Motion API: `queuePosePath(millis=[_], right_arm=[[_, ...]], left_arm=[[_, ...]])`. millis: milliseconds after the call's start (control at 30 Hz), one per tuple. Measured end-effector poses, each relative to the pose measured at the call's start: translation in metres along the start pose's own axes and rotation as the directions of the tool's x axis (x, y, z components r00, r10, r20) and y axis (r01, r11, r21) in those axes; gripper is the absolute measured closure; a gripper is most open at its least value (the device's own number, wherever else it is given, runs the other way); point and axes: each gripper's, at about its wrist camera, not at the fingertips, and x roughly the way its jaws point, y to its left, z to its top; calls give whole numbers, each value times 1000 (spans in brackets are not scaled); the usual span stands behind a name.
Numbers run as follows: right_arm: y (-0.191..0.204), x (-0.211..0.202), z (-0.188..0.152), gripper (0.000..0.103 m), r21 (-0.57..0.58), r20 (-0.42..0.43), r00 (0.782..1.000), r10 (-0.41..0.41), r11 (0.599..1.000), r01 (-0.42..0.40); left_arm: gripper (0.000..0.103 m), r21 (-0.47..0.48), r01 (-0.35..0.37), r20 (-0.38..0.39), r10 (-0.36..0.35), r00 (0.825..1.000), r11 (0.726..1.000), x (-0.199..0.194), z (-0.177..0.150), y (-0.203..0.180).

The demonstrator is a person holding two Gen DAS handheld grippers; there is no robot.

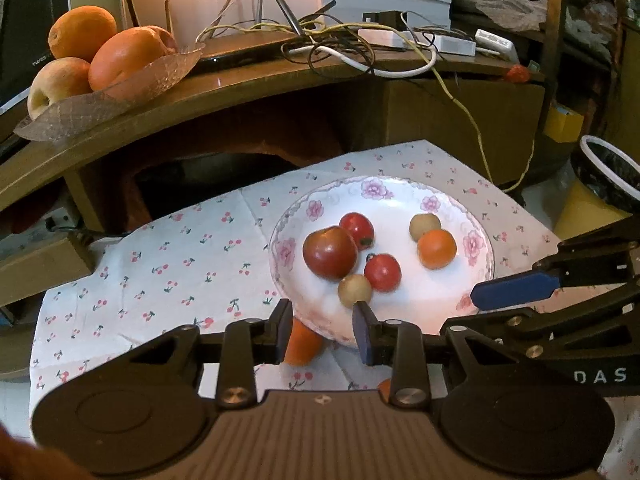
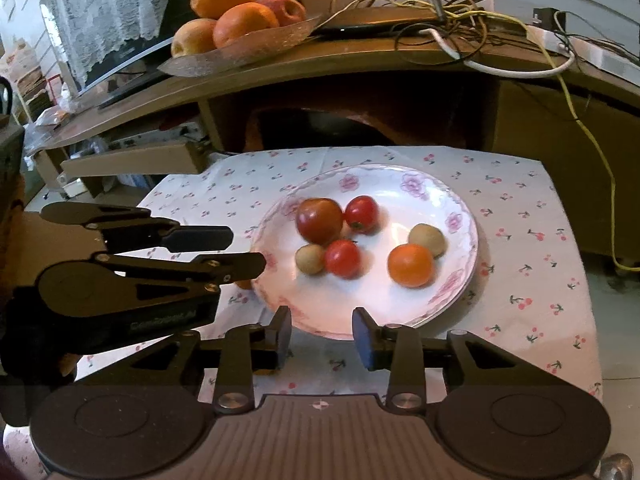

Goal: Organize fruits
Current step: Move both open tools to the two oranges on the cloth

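Six small fruits sit on a flowered plate (image 2: 448,196): a large dark red tomato (image 2: 319,220), two smaller red tomatoes (image 2: 361,213) and (image 2: 342,258), two pale brownish round fruits (image 2: 309,259) and (image 2: 427,239), and a small orange (image 2: 410,265). The plate rests on a cherry-print cloth (image 2: 520,216). Another orange fruit (image 1: 303,342) lies on the cloth just beside the plate's near rim (partly hidden by the left fingers). The left gripper (image 1: 323,328) hangs over that rim, jaws apart and holding nothing. The right gripper (image 2: 322,334) is near the plate's front edge, likewise spread and empty. Behind, a wooden shelf (image 1: 224,92) carries a glass dish (image 1: 160,76) of oranges and apples beside tangled cables (image 1: 340,44).
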Motion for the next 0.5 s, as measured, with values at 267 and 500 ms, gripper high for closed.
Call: queuePosePath(millis=[267, 500], right_arm=[[11, 1, -4, 67, -17, -23, 999, 29, 999, -30], [24, 4, -12, 66, -52, -67, 995, 68, 996, -72]], left_arm=[[64, 17, 11, -15, -11, 1000, 1000, -5, -7, 4], [64, 31, 12, -39, -11, 999, 999, -8, -19, 14]])
